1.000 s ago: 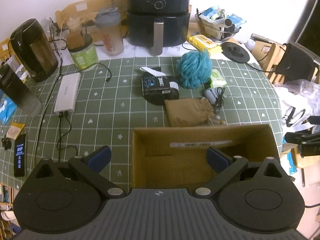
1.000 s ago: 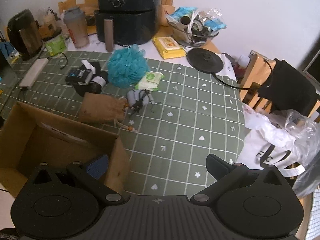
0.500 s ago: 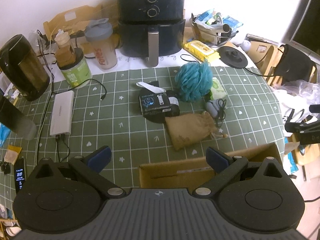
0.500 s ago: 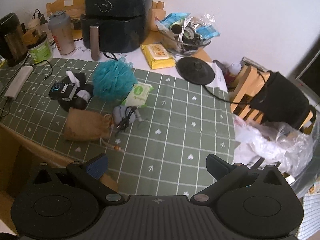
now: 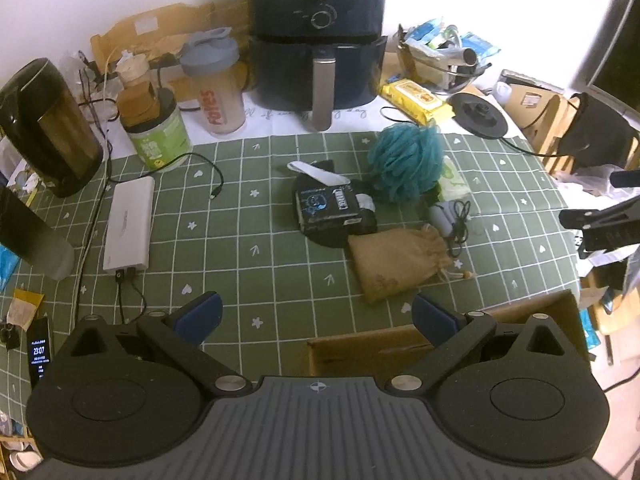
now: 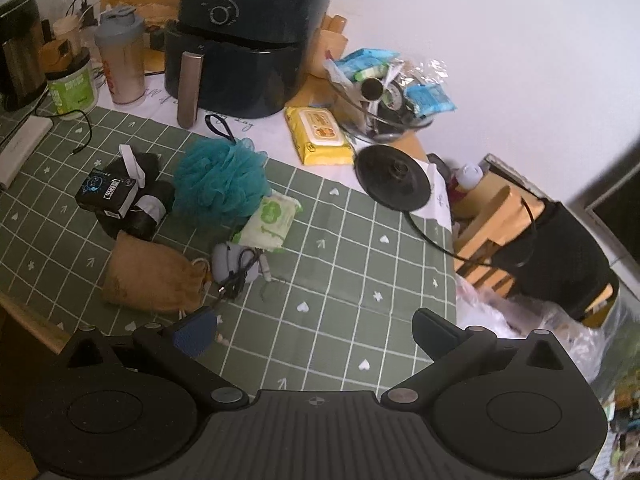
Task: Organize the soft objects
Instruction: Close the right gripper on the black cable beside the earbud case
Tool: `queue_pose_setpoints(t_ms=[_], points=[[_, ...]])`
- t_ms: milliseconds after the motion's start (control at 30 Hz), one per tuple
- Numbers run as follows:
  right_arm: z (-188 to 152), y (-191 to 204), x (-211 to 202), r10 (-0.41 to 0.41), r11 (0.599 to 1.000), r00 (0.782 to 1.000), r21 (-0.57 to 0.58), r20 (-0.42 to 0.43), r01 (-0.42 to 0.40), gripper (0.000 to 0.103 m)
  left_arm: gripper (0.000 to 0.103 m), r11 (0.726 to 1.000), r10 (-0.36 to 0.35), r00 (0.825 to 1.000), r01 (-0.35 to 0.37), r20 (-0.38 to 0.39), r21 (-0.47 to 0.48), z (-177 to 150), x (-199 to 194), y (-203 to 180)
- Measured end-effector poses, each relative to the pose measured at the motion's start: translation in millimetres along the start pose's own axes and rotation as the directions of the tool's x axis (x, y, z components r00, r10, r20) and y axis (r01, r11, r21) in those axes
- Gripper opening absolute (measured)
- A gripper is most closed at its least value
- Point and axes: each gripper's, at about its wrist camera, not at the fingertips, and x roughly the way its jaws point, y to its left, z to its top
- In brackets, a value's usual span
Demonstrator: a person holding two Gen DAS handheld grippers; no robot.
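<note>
Both pairs of fingers stand wide apart and empty: the left gripper (image 5: 316,314) above the near edge of the cardboard box (image 5: 400,340), the right gripper (image 6: 314,330) over bare green surface (image 6: 340,280). Just beyond lie the burlap pouch (image 6: 152,278), teal bath pouf (image 6: 218,184) and tissue pack (image 6: 272,220), clustered together, none visibly boxed, so sorting looks barely begun
</note>
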Motion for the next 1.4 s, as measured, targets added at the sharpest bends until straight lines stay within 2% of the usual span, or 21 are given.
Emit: queue_pose_setpoints(t_ms=[167, 300, 467, 600, 700, 767, 833, 967, 1100, 1233, 1333, 1400], points=[[11.1, 8.6, 16.5, 0.026, 0.998, 1.000, -0.056, 0.008, -0.026, 0.103, 0.103, 0.999, -0.003, 1.000, 0.003, 0.005, -0.040, -6.2, 3.3, 8.7], [17.0, 6.4, 40.2, 0.125, 0.990, 0.992, -0.066, 0.013, -0.124, 0.103, 0.103, 0.999, 0.002, 1.000, -0.001, 0.017, -0.051, -11.6, 3.7, 9.9], [24.8, 1.8, 82.5, 0.294, 0.955, 0.956, -0.036, -0.019, -0.294, 0.103, 0.103, 0.999, 0.004, 0.999, -0.002, 0.036, -0.052, -19.8, 2.9, 10.4], [28.9, 4.5, 113.1, 0.345, 0.938, 0.939, -0.006, -0.003, -0.345, 0.103, 0.103, 0.996, -0.015, 0.999, 0.018, 0.039, -0.088, -26.4, 1.7, 17.1], [28.5, 8.7, 134.7, 0.406, 0.914, 0.914, 0.005, -0.005, -0.406, 0.102, 0.103, 0.994, -0.014, 0.999, 0.018, 0.039, -0.111, -32.0, -0.1, 22.1], [27.7, 12.3, 147.9, 0.444, 0.896, 0.896, 0.015, -0.023, -0.443, 0.093, 0.103, 0.992, -0.021, 0.999, 0.026, 0.038, -0.120, -35.6, -2.1, 25.2], [26.3, 17.9, 158.6, 0.466, 0.885, 0.883, 0.012, -0.049, -0.466, 0.088, 0.103, 0.990, -0.031, 0.999, 0.037, 0.044, -0.133, -38.6, -4.0, 28.5], [20.9, 28.8, 169.3, 0.454, 0.889, 0.889, -0.033, -0.063, -0.456, 0.083, 0.103, 0.988, -0.050, 0.997, 0.057, 0.052, -0.143, -42.4, -5.5, 32.0], [17.0, 22.4, 172.7, 0.439, 0.898, 0.897, -0.006, -0.050, -0.440, 0.078, 0.103, 0.985, -0.068, 0.996, 0.077, 0.063, -0.157, -44.2, -7.5, 34.0], [15.6, 13.0, 181.2, 0.423, 0.906, 0.905, 0.048, -0.040, -0.422, 0.057, 0.103, 0.980, -0.095, 0.993, 0.107, 0.077, -0.170, -45.3, -8.1, 35.8], [13.0, 10.7, 189.9, 0.419, 0.906, 0.907, 0.084, -0.045, -0.414, 0.033, 0.103, 0.978, -0.109, 0.990, 0.123, 0.086, -0.170, -43.1, -8.5, 35.8], [10.3, 9.0, 189.9, 0.397, 0.915, 0.917, 0.096, -0.032, -0.392, 0.019, 0.103, 0.979, -0.113, 0.989, 0.127, 0.091, -0.161, -40.6, -8.7, 34.9]])
